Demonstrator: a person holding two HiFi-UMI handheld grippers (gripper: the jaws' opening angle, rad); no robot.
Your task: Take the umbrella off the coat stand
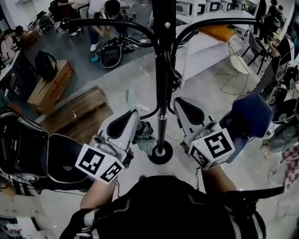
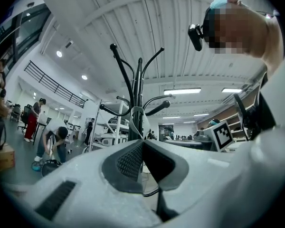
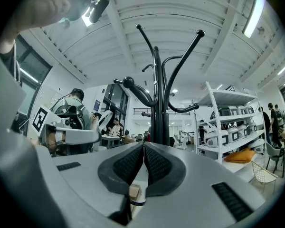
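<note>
The black coat stand [image 1: 163,59] rises in the middle, and its curved hooks also show in the left gripper view as the stand [image 2: 135,94] and in the right gripper view as the stand [image 3: 157,94]. A grey-green folded umbrella [image 1: 146,137] hangs beside the pole, just under my left gripper [image 1: 136,114]. That left gripper [image 2: 142,141] is shut, and the umbrella's pale strap loop [image 2: 138,120] comes out of its tips. My right gripper [image 1: 177,103] sits on the pole's right side. The right gripper [image 3: 143,144] is shut with nothing between its jaws.
The stand's round base [image 1: 160,153] rests on the pale floor. A wooden pallet [image 1: 79,113], cardboard box [image 1: 50,86] and black backpack [image 1: 46,63] lie to the left. White shelving [image 1: 214,14] and a wire chair [image 1: 236,66] stand to the right. People work at the back.
</note>
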